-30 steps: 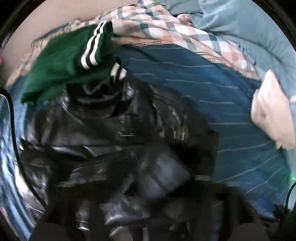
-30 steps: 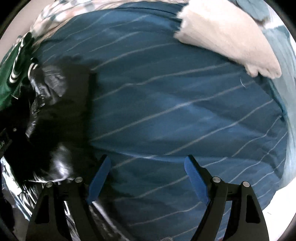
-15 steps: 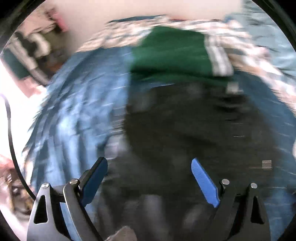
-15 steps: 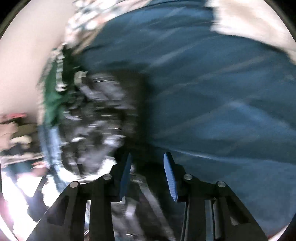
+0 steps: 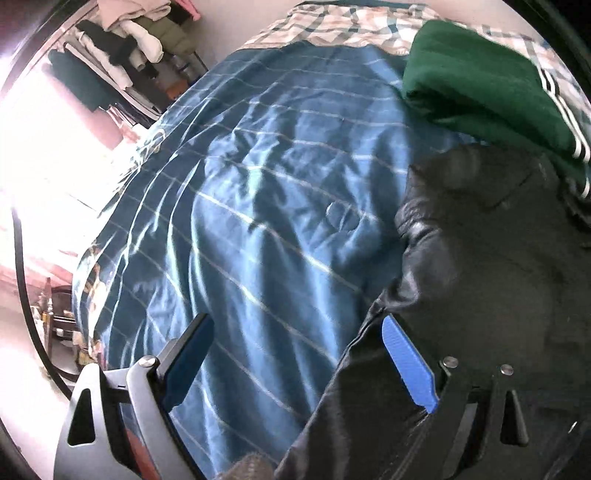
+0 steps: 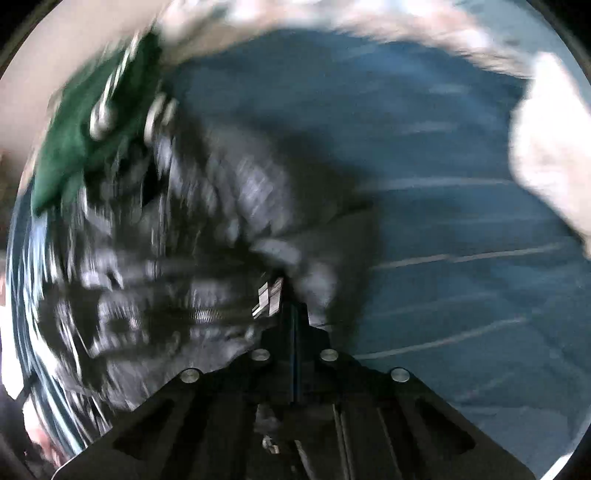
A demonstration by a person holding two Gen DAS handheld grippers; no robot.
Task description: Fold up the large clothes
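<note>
- Black leather jacket (image 5: 491, 266): lies crumpled on the bed, toward its right side in the left wrist view. One dark edge of it runs down past the right-hand blue pad of the left tongs.
- Bed cover (image 5: 258, 221): blue fabric with thin pale stripes, wrinkled, spread across the bed and carrying all garments.
- Left tongs (image 5: 295, 354): wide apart, nothing between the blue pads (image 5: 408, 363). The left pad sits over bare bed cover; the right pad sits at the jacket's edge. Contact with the jacket cannot be confirmed.
- Right tongs (image 6: 293, 295): closed to a narrow slit, pinching a fold of the black leather jacket (image 6: 192, 258) at their tips. A small metal fitting (image 6: 266, 299) of the jacket shows just beside the tips. This view is heavily motion-blurred.
- Green garment (image 5: 480, 81): with white stripe trim, lies at the far edge of the bed, touching the top of the jacket.
- Plaid cloth (image 5: 332, 26): checked in orange, white and teal, lies along the far edge of the bed behind the green garment.
- Cream-coloured cloth (image 6: 546, 147): lies at the right edge of the bed in the right wrist view, well apart from the jacket.
- Hanging clothes (image 5: 122, 48): visible beyond the far left corner of the bed.
</note>
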